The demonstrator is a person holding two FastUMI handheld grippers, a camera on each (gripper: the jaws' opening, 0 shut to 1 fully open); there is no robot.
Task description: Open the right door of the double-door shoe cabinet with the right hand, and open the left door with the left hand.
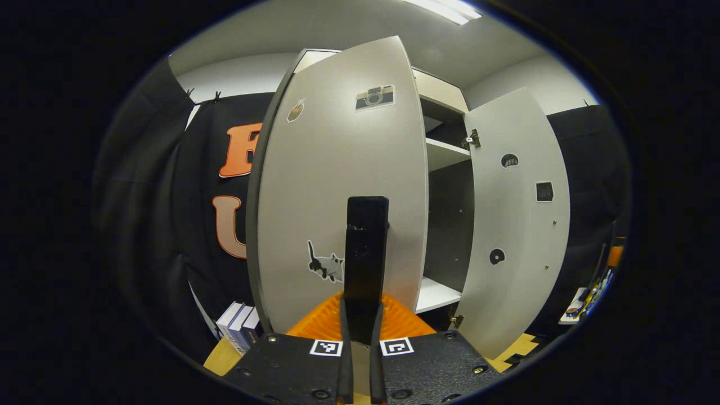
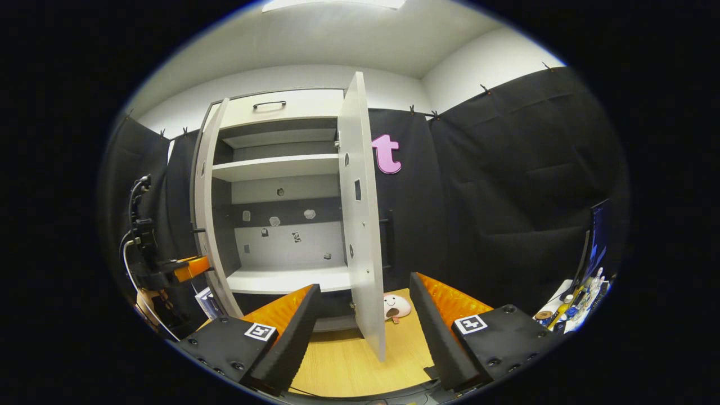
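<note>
My left tool [image 1: 360, 337] pinching black handle [image 1: 366, 253] of left door [image 1: 337, 185]; fingers pressed close on it. Left door swung open, right door [image 1: 514, 225] open too, shelves [image 1: 444, 153] of shoe cabinet [image 2: 281, 185] showing. My right tool [image 2: 363, 326] spread wide, gripping nothing; right door's edge stands between its fingers, apart from both, above desk [image 2: 349, 365].

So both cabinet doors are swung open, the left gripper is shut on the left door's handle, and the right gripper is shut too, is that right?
Not quite. The right gripper is open: in the right gripper view its fingers stand wide apart, with the right door edge-on between them, untouched. The rest holds: both doors are open, and the left gripper is shut on the left door's handle in the left gripper view.
</note>
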